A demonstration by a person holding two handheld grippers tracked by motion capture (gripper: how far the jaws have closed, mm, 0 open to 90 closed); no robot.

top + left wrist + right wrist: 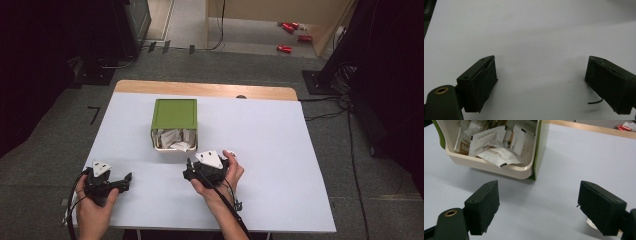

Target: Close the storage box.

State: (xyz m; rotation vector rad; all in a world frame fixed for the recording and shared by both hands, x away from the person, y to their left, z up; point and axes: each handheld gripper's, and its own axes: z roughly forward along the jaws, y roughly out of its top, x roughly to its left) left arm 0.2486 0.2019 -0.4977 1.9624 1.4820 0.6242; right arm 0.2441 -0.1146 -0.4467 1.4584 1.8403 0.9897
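A white table (280, 150) seen from above. At the near left edge, the left tongs (127, 178) rest with jaws wide and empty. Toward the middle stands a green box (174, 116) full of paper packets (172, 138). Just right of it, the right tongs (189, 170) gape wide, empty, facing the box.
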